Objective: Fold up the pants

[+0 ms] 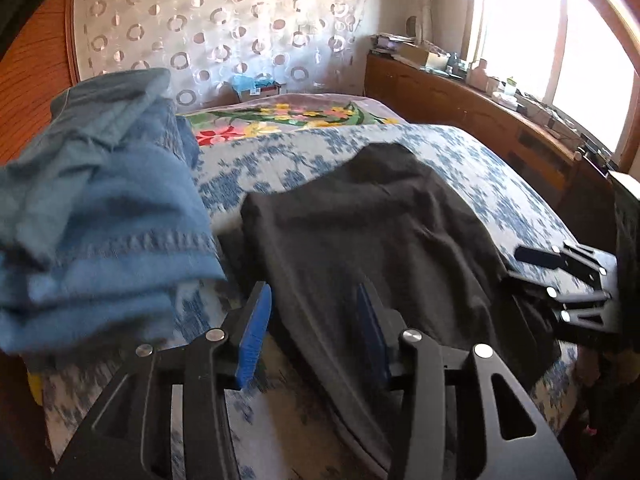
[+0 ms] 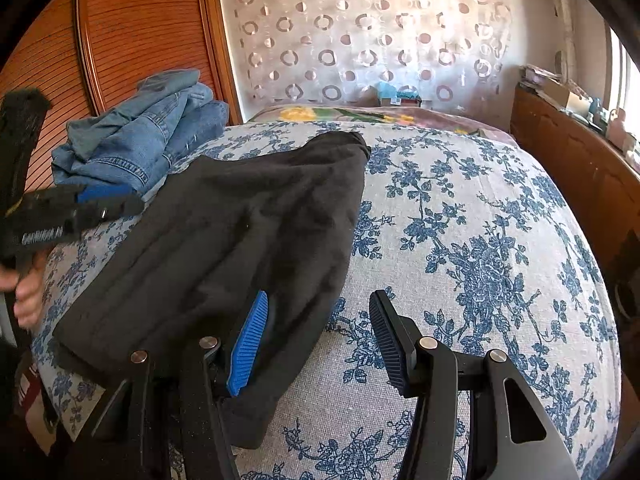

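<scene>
Looking at it now, you're between folds: the black pants (image 2: 240, 232) lie folded flat on the bed (image 2: 480, 240), running from the near edge toward the far side, with the jeans (image 2: 140, 140) heaped at the far left corner.

Your left gripper (image 1: 316, 332) has its jaws spread with nothing in them, hanging over the near left part of the pants. Your right gripper (image 2: 316, 340) is spread too, pinching nothing; its left pad sits over the pants' near right edge and the other is over bare cover.

My guess is the lengthwise fold is done and the crosswise one is up next. That'd mean getting both grippers onto the same end, probably the near one, pinching through all the layers, then carrying it to the far end evenly so the stack doesn't skew or slide on the cover.
</scene>
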Motion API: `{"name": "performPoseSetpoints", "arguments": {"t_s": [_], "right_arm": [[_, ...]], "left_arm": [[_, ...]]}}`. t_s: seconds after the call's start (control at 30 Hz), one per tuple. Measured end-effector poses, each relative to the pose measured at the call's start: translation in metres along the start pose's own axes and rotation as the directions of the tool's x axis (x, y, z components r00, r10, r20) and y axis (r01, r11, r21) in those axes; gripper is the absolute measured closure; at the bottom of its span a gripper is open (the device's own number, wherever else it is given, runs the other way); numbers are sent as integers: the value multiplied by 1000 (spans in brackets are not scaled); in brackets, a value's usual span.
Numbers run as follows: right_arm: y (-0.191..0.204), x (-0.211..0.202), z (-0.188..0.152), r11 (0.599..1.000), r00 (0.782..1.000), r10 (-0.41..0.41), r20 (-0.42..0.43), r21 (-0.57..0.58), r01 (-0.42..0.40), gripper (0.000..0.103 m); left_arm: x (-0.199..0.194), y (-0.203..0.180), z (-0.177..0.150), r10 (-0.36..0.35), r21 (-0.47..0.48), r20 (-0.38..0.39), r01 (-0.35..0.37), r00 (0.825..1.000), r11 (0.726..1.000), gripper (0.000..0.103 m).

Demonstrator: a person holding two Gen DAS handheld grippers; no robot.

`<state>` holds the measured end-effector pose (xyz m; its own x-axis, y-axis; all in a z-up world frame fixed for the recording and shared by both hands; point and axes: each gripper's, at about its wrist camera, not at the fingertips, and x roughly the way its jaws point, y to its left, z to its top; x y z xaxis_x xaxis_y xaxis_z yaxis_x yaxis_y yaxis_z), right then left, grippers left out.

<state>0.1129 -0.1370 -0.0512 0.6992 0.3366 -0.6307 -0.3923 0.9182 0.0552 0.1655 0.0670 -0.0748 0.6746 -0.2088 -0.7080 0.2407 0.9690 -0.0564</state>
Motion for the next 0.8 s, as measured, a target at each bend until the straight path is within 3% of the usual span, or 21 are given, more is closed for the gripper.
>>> {"name": "performPoseSetpoints", "arguments": {"t_s": [0.5,0.8], "right_arm": [[1,-8,-2,1000,1000,17,25,-17,-16,48],[-5,-43,-19,994,997,74,17,-85,-72,53]], "left_arm": [[-9,-21,-33,7,-3,31,-7,999,1000,57],[-13,-30,-43,33,19,63,-34,997,999,57]]}}
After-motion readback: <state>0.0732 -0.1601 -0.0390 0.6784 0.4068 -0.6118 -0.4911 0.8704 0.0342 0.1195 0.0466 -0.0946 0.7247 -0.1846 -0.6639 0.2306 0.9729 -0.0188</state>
